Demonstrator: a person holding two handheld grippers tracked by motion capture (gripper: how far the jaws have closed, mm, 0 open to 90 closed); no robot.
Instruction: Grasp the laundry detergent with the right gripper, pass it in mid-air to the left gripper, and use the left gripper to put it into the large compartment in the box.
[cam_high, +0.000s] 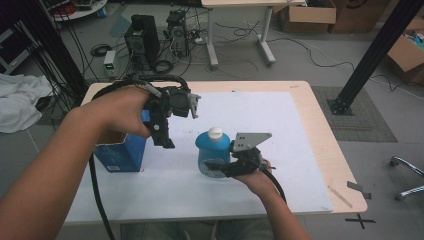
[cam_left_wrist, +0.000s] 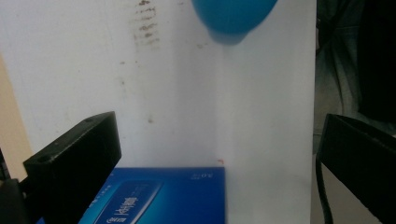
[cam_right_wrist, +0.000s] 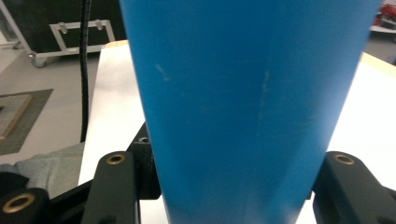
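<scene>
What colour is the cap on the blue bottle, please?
White; the cap on the blue bottle shows best in the high view.

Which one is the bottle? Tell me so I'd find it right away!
Look at the white sheet covering the wooden table. Near its middle, just in front of the person's right gripper, stands the bottle, upright between that gripper's jaws. It is round, light blue, with a small white cap, unlike the darker blue box with flat sides and corners to its left.

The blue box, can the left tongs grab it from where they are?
Probably yes: the left tongs hang open just above the blue box, with nothing between them.
</scene>
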